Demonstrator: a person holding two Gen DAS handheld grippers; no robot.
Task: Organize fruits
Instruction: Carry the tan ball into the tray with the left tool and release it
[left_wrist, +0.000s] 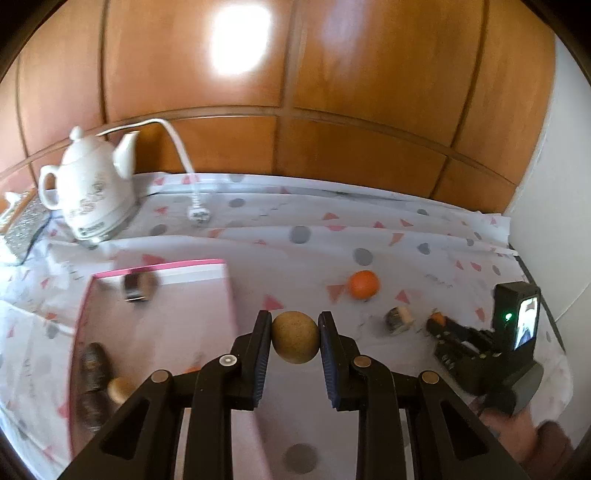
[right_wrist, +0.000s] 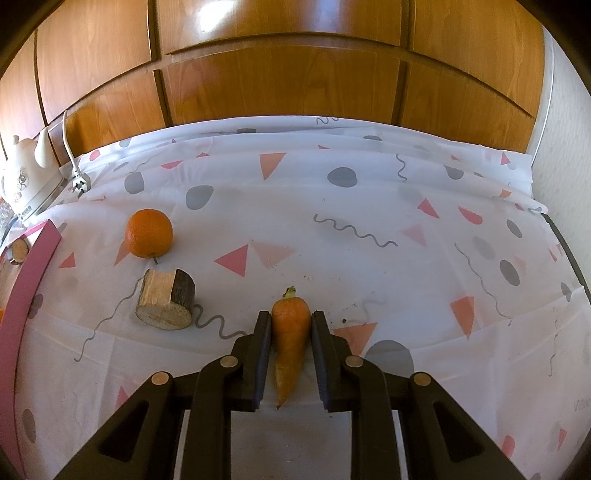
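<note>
My left gripper is shut on a round brown fruit, held above the table beside the pink-rimmed tray. The tray holds dark oblong items and a wooden disc. My right gripper is shut on an orange carrot, low over the tablecloth; it also shows in the left wrist view. An orange lies on the cloth, also in the left wrist view.
A cut log piece lies near the orange. A white teapot-style kettle with its cord and plug stands at the back left. A wooden panelled wall runs behind the table. A patterned tablecloth covers the table.
</note>
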